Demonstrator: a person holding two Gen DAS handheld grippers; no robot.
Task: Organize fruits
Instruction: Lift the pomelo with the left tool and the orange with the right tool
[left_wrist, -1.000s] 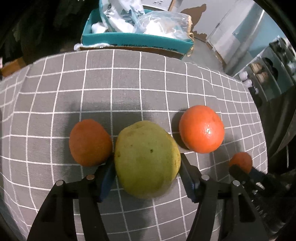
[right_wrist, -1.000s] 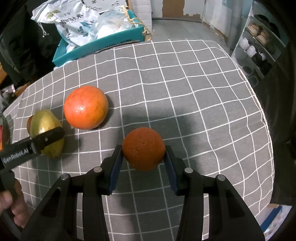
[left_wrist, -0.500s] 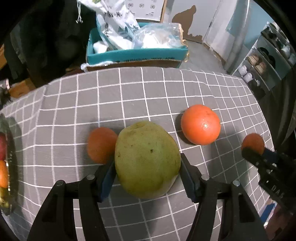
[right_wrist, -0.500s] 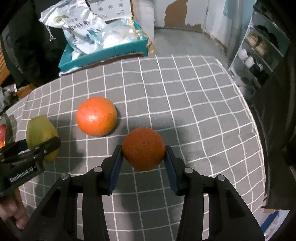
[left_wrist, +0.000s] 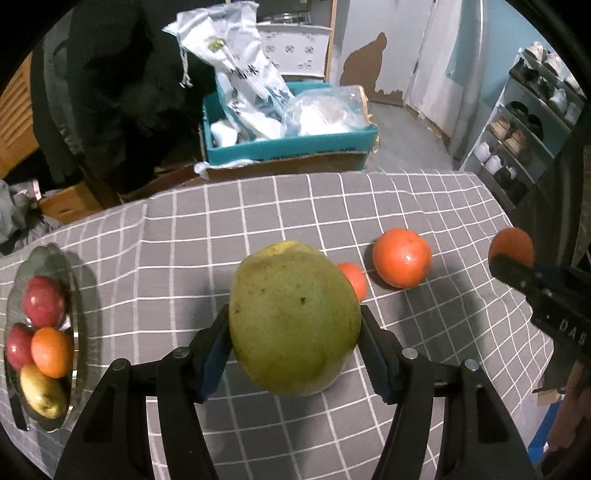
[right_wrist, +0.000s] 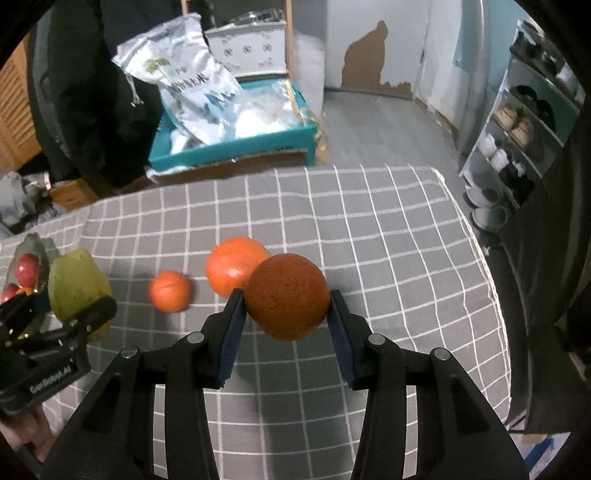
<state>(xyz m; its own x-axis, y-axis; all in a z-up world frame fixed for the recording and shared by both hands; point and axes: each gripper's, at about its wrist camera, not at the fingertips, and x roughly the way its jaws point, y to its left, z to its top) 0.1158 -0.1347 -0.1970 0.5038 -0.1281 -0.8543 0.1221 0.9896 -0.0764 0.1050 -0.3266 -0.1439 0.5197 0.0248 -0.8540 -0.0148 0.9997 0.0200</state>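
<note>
I held a large green-yellow pear (left_wrist: 293, 319) with small brown spots clear above the checked cloth. My other hand held a dark orange with rough skin (right_wrist: 287, 296), also in the air. A big bright orange (left_wrist: 402, 257) and a smaller orange (left_wrist: 354, 278) lay on the cloth, near each other.

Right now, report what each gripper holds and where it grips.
Left gripper clamps the green fruit across its sides. Right gripper clamps the dark orange across its sides.
</note>
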